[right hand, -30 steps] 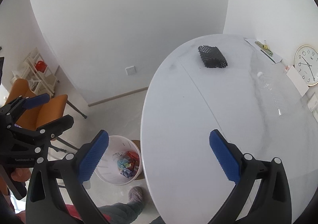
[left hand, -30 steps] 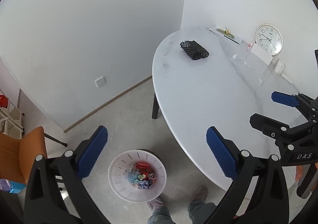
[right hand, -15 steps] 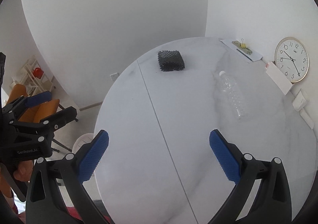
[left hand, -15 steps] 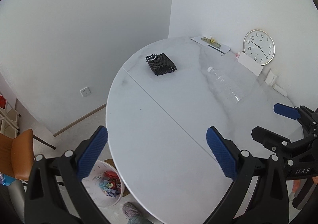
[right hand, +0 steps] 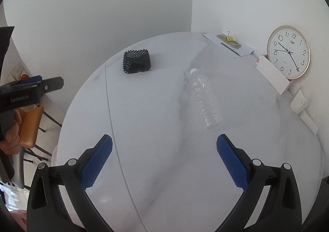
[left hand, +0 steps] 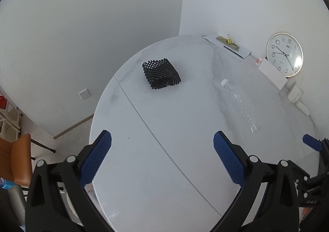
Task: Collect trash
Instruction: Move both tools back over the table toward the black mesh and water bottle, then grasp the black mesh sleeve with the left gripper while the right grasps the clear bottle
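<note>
left gripper (left hand: 162,157), nearest in its own view: the two blue-padded fingers (left hand: 95,160) stand wide apart with nothing between them, held above the near half of the round white marble bench (left hand: 164,180). right gripper (right hand: 164,159): fingers likewise spread wide and empty, above the near part of the same bench. in the right wrist view the left gripper shows again at the left edge, gripped by a hand (right hand: 10,139); in the left wrist view part of the right gripper shows at the lower right edge.

below the bench's near left edge, in the left wrist view, a sliver of a white bin (left hand: 72,205) is visible on the floor; its contents cannot be made out. an orange chair (left hand: 14,160) stands on the floor to the left of the bench.

a thin seam (right hand: 117,149) runs across the bench top from near to far. right of the seam, towards the middle of the bench, a clear plastic bottle (right hand: 204,100) lies on its side, its white cap pointing away from the grippers. farther back and left of the bottle, well apart from it, a black mesh holder (left hand: 161,73) lies on its side.

at the far rim of the bench: a sheet of paper (right hand: 242,48) carrying a ruler-like strip with a yellow clip (right hand: 229,38). at the right rim, a white card (right hand: 271,76) and a round clock (right hand: 289,52) lean against the wall. a wall socket (left hand: 84,94) sits low on the left wall.
</note>
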`<state>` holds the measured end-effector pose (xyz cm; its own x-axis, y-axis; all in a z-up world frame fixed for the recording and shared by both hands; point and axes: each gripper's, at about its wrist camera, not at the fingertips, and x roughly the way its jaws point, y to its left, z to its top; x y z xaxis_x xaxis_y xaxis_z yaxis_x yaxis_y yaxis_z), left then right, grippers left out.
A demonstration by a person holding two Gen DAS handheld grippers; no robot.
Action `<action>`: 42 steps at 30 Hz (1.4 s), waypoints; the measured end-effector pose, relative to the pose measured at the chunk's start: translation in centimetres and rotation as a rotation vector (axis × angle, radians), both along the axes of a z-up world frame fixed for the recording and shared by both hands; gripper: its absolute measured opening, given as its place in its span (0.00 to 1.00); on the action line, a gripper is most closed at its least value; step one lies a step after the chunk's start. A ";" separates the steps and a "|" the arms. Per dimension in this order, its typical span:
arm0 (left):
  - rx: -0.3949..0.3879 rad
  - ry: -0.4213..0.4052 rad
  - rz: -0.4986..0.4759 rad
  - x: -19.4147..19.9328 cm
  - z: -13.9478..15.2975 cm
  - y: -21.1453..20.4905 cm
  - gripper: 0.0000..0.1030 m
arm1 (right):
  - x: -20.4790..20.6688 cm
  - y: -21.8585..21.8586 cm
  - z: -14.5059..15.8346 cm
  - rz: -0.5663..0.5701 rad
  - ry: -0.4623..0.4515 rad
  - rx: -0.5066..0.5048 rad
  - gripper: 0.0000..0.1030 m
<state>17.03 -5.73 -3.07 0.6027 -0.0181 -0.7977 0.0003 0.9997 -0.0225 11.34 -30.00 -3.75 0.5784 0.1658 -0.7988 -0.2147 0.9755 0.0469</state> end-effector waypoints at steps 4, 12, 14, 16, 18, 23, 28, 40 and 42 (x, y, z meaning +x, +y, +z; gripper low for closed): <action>-0.016 0.043 0.014 8.2 -2.5 -1.0 0.92 | 5.4 -2.0 -2.0 -0.009 0.049 0.034 0.98; -0.086 0.149 0.093 23.6 -10.4 -1.0 0.92 | 16.1 -4.1 -7.2 -0.035 0.128 0.064 0.98; -0.079 0.180 0.122 26.4 -12.6 -0.7 0.92 | 18.2 -4.4 -8.7 -0.026 0.158 0.071 0.98; -0.065 0.195 0.146 28.4 -14.3 -0.3 0.92 | 20.2 -4.5 -10.2 -0.020 0.187 0.052 0.98; -0.055 0.225 0.176 30.5 -16.1 0.1 0.92 | 21.9 -4.6 -11.6 -0.006 0.217 0.034 0.98; -0.093 0.308 0.225 33.2 -19.4 0.7 0.92 | 24.9 -4.0 -14.5 0.039 0.283 -0.014 0.98; -0.097 0.275 0.190 33.5 -19.3 -0.5 0.52 | 26.0 -3.8 -16.3 0.065 0.333 -0.049 0.97; -0.078 0.174 0.058 30.9 -16.2 -2.0 0.10 | 23.3 -6.2 -18.1 0.024 0.438 -0.015 0.60; -0.073 0.160 0.048 30.4 -15.6 -2.1 0.11 | 23.1 -6.7 -18.3 0.021 0.442 0.043 0.59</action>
